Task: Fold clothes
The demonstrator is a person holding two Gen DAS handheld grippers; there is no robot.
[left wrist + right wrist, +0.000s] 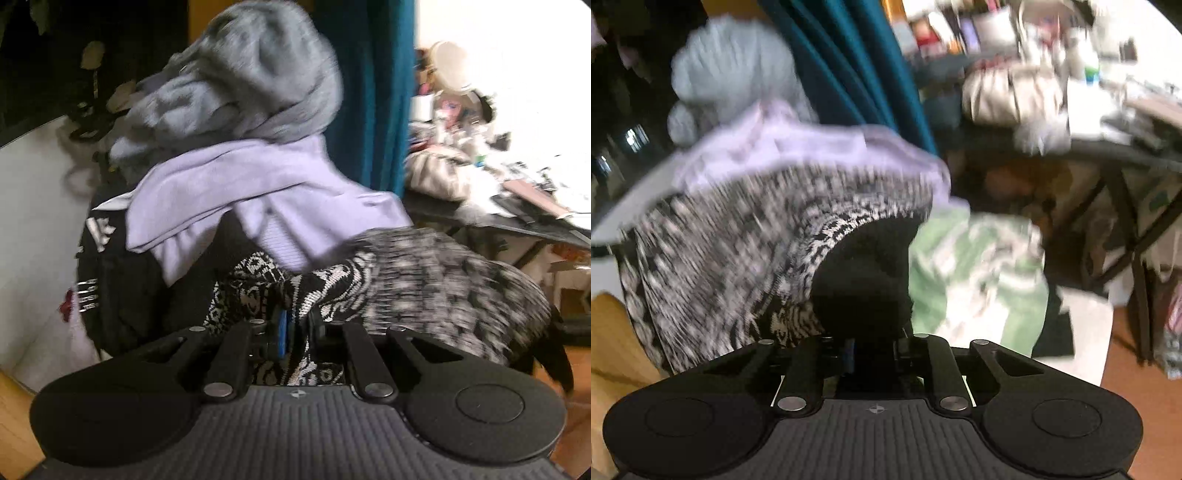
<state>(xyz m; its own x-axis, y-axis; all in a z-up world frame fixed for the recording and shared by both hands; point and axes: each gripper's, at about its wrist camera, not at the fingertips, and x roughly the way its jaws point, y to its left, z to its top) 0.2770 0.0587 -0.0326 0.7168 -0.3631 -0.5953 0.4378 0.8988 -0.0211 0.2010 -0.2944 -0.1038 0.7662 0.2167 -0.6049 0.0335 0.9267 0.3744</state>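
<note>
- While both views are smeared by motion, the heap of clothes [236,155] is plainly the biggest thing: a grey knit [255,74] on top, a lilac garment [258,184] draped under it, dark pieces below, all piled on what seems to be a white surface whose left edge shows pale; I cannot tell whether it is a bed or a desk.
- Next in size is the black-and-white patterned knit sweater [424,280], hanging off the front of the heap toward both cameras, stretched between the two tools.
- Beside it in the right view lies a green-and-white garment [979,280], lower and to the right, apart from the grip.
- Left hand-held gripper [295,328]: jaws nearly closed, clenched on a bunched edge of the patterned knit sweater, blue pad showing at the fabric.
- Right hand-held gripper [875,343]: jaws drawn in tight on the same sweater; a dark fold, probably its black trim or lining, fills the gap.
- Handling, as a judgement: the knit looks soft, thick and floppy, with some weight, and likely to stretch and sag between grips. It is not fragile or slippery, but may snag. Shoulder seams or hem corners should give the flattest spread; a mid-panel pinch would only bunch it.
</note>
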